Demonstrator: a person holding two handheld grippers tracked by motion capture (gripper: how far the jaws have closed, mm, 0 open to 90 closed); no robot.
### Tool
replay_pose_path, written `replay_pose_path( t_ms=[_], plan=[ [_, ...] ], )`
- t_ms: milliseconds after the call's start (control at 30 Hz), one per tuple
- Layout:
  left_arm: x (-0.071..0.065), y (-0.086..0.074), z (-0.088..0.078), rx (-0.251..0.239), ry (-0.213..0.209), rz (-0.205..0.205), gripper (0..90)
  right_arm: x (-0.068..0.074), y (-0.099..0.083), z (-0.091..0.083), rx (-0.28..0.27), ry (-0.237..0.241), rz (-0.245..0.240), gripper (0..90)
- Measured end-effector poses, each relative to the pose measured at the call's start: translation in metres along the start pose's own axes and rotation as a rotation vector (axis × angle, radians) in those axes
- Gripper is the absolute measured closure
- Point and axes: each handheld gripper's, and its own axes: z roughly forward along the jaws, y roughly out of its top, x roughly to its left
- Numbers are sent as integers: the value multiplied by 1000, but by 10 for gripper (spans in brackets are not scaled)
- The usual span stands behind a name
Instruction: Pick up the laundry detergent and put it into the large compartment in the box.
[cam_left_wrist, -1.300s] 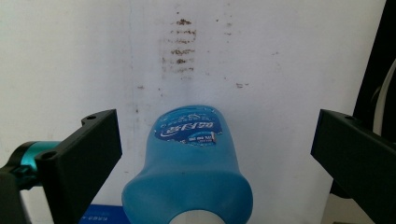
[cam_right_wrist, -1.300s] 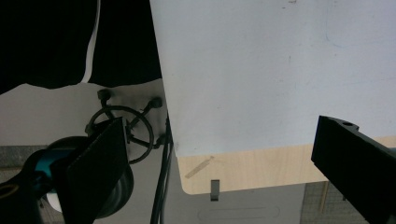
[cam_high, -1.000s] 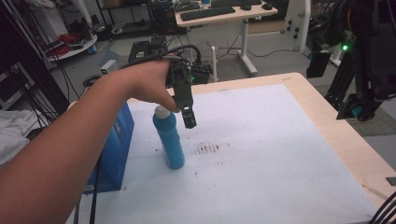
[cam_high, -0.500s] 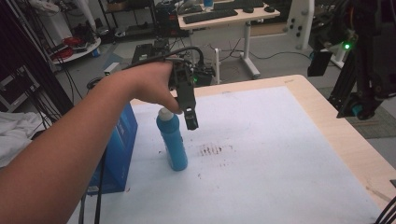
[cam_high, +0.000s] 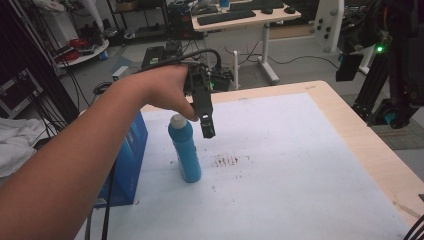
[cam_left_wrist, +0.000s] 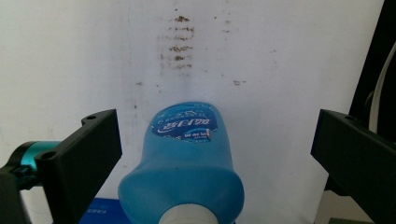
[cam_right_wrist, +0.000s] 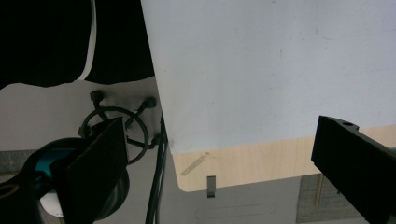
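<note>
Left hand-held gripper (cam_high: 207, 131) is hanging just right of the blue bottle (cam_high: 185, 152) cap in the high view, pointing down, not touching anything. From this angle I cannot tell how the jaws are standing. The bottle is standing upright on the white mat (cam_high: 300, 165) covering the bench (cam_high: 350, 117), left of centre, with a blue box (cam_high: 125, 165) just to its left and a patch of brown marks (cam_high: 229, 160) just to its right.

Left gripper view: left hand-held gripper (cam_left_wrist: 215, 154) is looking straight down, jaws spread wide and released, holding nothing. The blue bottle (cam_left_wrist: 187, 163) is sitting between them but nearer the left jaw, with clear gaps on both sides; its white cap is showing at the bottom edge. The brown marks (cam_left_wrist: 177, 42) are lying beyond it.

Judgement: this is reading as the approach to a grasp. To do it well, centre the bottle between the jaws first, then drop down onto the body below the shoulder. Closing off-centre is likely to tip a tall, narrow bottle.

Right gripper view: right hand-held gripper (cam_right_wrist: 219, 163) is also spread and empty, looking down over a corner of the bench (cam_right_wrist: 243, 163) and the mat (cam_right_wrist: 261, 70), well apart from the work.
</note>
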Motion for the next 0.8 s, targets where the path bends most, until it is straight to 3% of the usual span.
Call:
replay_pose_path(
  t_ms=[300, 500, 767, 800],
  plan=[
    [-3, 0, -3, -6, 5, -22, 17, -3, 1, 5, 10, 1, -16, 30],
    [-4, -6, -9, -2, 32, -77, 17, -4, 0, 7, 2, -2, -35, 30],
    [-5, -7, -11, -1, 41, -104, 17, -6, 0, 9, 7, 6, -38, 30],
    [-5, -8, -12, -4, 41, -133, 17, -6, 0, 9, 7, 6, -38, 30]
  ],
)
